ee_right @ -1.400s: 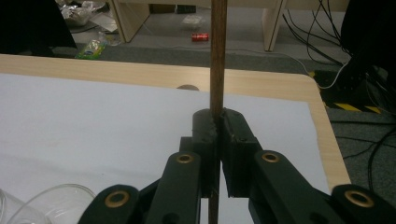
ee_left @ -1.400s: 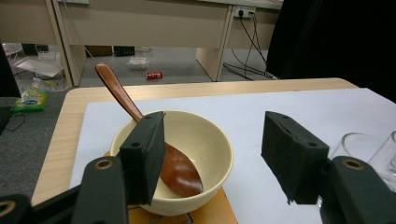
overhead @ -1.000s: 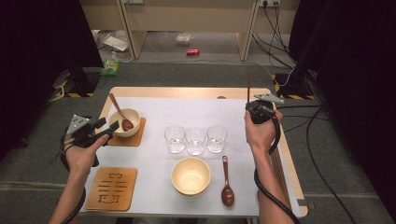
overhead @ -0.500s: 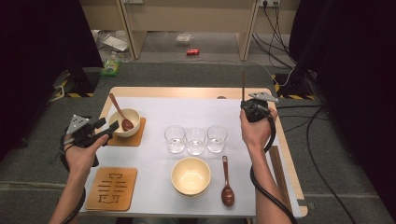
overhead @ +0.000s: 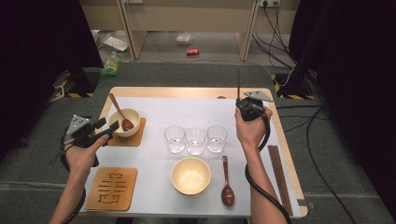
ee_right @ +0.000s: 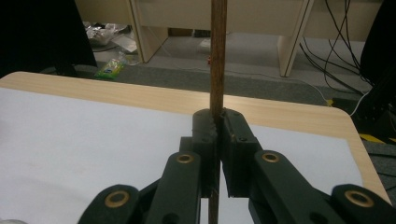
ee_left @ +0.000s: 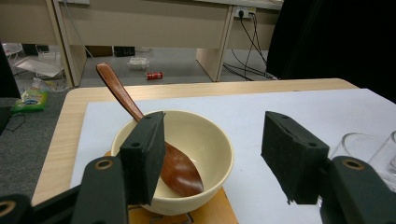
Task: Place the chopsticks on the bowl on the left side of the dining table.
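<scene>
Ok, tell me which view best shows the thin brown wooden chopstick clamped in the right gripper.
The right gripper view: the thin brown wooden chopstick stands upright, pinched between the jaws. The high view shows it small above the right gripper.

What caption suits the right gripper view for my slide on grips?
Right gripper clamps an upright wooden chopstick above the white mat.

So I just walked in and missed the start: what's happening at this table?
A person is setting a table with two hand-held grippers. The right gripper is shut on a thin dark wooden chopstick, held upright. The left gripper is open beside the cream bowl with a brown wooden spoon in it.
</scene>
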A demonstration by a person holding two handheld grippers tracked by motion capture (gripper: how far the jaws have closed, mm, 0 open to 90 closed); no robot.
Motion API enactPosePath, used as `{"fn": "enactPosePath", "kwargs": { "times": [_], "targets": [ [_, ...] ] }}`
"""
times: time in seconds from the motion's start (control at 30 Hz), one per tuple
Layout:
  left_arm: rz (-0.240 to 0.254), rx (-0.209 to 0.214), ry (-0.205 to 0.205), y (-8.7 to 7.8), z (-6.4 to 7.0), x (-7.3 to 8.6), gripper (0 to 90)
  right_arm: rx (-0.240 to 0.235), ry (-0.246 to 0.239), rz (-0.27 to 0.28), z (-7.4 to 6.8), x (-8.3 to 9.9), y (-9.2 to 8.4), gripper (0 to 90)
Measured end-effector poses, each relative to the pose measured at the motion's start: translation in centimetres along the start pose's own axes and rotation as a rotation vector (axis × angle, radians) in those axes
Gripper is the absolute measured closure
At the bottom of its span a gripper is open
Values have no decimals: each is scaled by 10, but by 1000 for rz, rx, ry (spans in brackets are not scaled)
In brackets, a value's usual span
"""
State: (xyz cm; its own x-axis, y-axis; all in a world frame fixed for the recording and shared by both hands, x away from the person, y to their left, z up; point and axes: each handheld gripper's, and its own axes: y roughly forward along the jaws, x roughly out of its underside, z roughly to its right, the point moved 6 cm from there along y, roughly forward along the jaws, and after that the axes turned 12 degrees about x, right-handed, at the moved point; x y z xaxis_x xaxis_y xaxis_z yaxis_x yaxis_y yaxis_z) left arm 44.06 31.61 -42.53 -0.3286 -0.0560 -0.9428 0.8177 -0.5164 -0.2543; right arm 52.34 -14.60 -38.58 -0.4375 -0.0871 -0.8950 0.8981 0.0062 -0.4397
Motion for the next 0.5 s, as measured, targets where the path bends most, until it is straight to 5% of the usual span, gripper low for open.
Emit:
{"fn": "enactPosePath", "kwargs": {
  "times": [0.5],
  "targets": [
    [-3,3,0,0,0,1,396,-13,-1,24,-14,-4,4,849]
  ]
}}
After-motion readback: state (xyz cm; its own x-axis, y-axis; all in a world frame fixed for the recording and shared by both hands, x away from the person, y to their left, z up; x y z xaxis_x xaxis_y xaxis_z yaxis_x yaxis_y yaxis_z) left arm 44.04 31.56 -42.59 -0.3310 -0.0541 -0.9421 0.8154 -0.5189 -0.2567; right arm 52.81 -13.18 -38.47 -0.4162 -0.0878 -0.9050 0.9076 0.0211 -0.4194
